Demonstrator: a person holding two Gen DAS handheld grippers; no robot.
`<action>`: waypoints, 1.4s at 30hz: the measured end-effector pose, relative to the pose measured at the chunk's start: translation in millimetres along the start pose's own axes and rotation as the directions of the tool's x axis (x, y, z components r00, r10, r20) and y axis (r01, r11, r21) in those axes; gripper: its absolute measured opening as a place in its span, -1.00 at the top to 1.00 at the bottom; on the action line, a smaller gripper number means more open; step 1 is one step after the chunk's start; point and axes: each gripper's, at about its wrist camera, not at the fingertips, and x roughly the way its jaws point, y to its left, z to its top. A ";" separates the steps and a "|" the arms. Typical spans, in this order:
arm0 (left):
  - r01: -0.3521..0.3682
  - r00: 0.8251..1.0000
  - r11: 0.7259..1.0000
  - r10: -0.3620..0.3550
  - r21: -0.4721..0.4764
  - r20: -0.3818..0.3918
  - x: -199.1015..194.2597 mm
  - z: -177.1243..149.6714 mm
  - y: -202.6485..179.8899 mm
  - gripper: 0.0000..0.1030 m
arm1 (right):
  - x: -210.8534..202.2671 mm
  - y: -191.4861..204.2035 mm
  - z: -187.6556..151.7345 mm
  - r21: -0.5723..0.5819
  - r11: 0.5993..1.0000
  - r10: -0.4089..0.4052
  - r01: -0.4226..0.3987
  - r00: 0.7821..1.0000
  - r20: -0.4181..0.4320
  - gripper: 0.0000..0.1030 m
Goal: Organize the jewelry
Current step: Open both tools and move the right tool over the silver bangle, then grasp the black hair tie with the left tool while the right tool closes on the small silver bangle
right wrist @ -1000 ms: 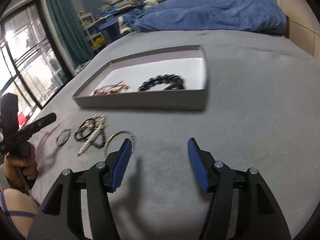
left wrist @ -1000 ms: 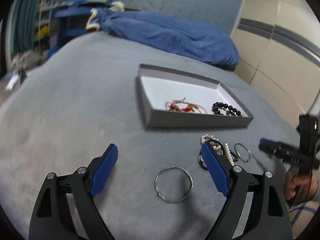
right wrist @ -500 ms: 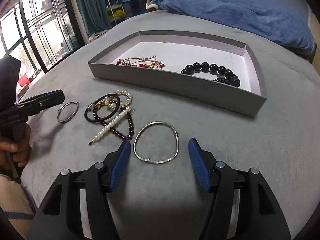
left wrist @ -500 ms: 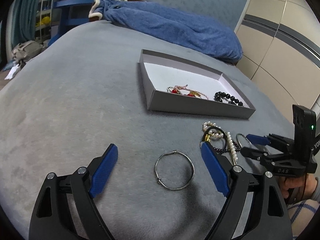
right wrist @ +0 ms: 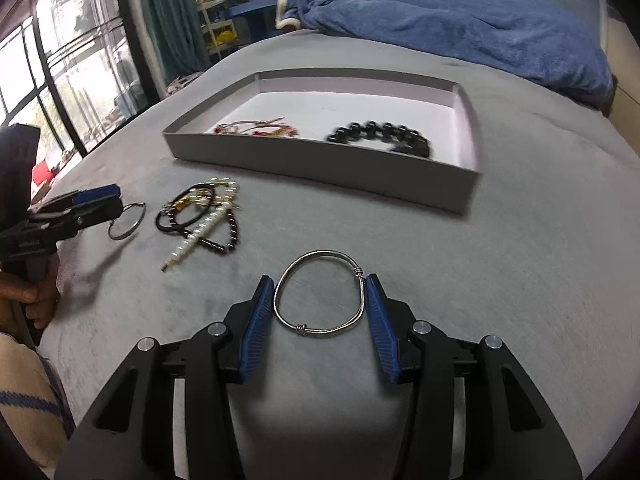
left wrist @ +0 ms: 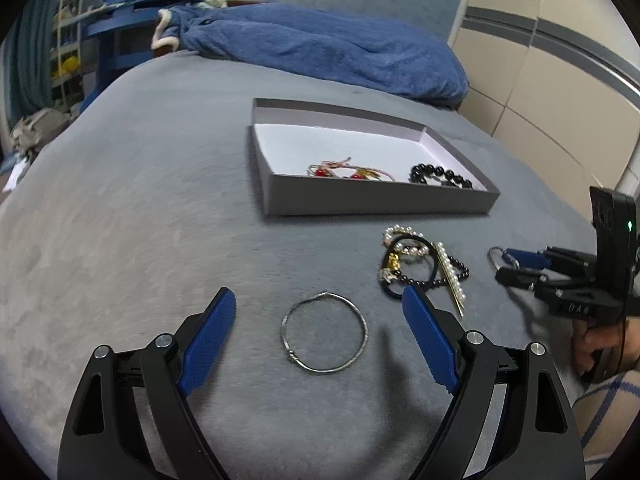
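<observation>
Right now the tray (left wrist: 376,200) sits on the grey bed (left wrist: 140,200), with a blue blanket (left wrist: 320,48) beyond its far side. Inside the tray, against the near wall, lie a red-cord bracelet (left wrist: 348,170) and a black bead bracelet (left wrist: 440,174).

In front of the tray's near wall, toward its right half, a tangled pile (left wrist: 420,268) holds a pearl strand, a black band, dark beads and a pearl clip. Two silver bangles lie flat on the bed, further from the tray than the pile, one on each side of it.

The left bangle (left wrist: 324,332) lies between the fingers of the left gripper (left wrist: 318,294). Those jaws stand wide open, with both blue pads well clear of the wire and holding nothing.

The right bangle (right wrist: 320,294) lies on the pile's other side, between the fingers of the right gripper (right wrist: 318,280). Its jaws are drawn in narrow, and each pad (right wrist: 260,320) touches one side of the wire, so the loop is pinched across its width. Whether it is lifted off the bed, I cannot tell.
</observation>
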 end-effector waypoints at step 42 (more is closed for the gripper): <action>0.037 0.998 0.964 -0.021 0.264 -0.062 27.2 16.3 -64.0 -0.35 | 8.6 -2.5 2.4 0.017 1.000 0.003 -0.003 1.000 -0.022 0.09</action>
